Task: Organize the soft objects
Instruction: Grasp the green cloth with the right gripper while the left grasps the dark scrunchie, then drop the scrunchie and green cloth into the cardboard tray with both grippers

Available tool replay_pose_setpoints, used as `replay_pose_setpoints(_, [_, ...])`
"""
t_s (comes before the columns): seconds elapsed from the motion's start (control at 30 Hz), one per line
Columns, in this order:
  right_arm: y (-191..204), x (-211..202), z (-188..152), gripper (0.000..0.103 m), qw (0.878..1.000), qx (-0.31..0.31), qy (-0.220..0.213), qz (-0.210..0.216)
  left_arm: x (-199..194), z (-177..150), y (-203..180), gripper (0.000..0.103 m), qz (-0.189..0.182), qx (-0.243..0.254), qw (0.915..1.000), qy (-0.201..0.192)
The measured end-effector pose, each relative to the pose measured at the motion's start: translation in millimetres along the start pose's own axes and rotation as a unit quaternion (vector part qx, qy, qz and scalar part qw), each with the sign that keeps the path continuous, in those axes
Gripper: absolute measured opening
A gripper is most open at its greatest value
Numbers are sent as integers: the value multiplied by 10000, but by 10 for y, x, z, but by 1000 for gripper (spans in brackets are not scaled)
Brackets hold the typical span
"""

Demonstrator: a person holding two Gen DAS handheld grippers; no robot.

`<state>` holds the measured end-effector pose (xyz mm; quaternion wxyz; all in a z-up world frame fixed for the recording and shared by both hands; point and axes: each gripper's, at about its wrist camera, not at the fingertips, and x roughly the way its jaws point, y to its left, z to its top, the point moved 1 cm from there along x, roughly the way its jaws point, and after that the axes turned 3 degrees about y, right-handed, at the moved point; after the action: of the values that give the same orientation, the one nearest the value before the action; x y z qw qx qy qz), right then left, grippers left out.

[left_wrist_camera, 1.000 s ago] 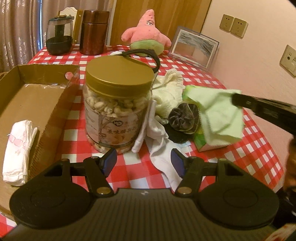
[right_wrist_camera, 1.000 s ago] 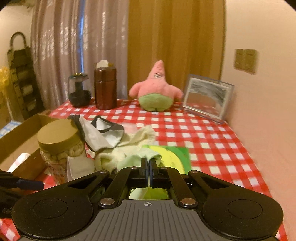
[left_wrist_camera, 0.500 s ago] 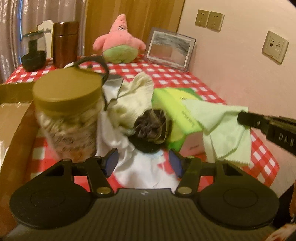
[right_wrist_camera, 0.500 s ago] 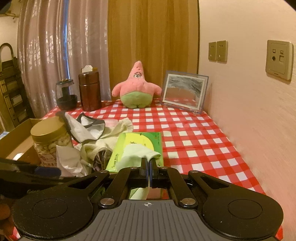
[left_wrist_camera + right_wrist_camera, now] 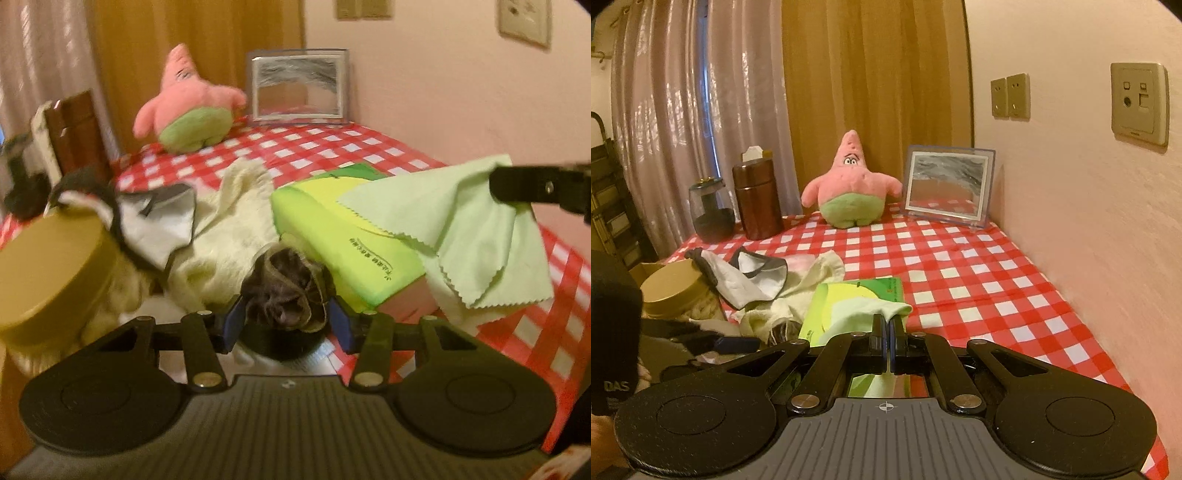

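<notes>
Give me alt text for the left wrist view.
The left gripper has just been closing around a dark scrunchie on the cloth pile. Right of it, the right gripper holds up a pale green cloth over a green packet.

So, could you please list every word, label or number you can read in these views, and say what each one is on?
"DAS": white letters on the black body of the left gripper, seen at the left edge of the right wrist view.
Dark print on the green pack: too small and blurred to read.
Jar label: not legible.

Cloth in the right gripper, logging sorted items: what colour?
Pale green cloth, clearest in the left wrist view.
</notes>
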<state>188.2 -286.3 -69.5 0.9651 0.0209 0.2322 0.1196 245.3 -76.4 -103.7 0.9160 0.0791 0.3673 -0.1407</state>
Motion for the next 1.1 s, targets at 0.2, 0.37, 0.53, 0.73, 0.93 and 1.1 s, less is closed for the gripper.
replay_pose_setpoints(0.2, [11, -1, -12, 2, 10000, 30, 31, 0, 133, 33, -79, 25, -5, 530, 9986, -57])
replay_pose_setpoints(0.37, [47, 0, -11, 1, 10000, 6, 10, 24, 120, 43, -34, 11, -115, 343, 9993, 62])
replay_pose_setpoints(0.53, [108, -35, 11, 1, 9999, 7, -52, 101, -123, 0, 41, 9, -188, -67, 9998, 42])
replay_pose_setpoints(0.73, [289, -166, 27, 1, 9996, -29, -110, 277, -567, -143, 107, 9, -304, -516, 9982, -19])
replay_pose_setpoints(0.93, [448, -389, 44, 1, 9986, -74, -138, 502, -953, -324, 221, 9, -310, -993, 9945, -84])
replay_pose_setpoints(1.1, [600, -588, 63, 1, 9970, -148, -148, 739, -1226, -393, 345, 9, -277, -1238, 9918, -170])
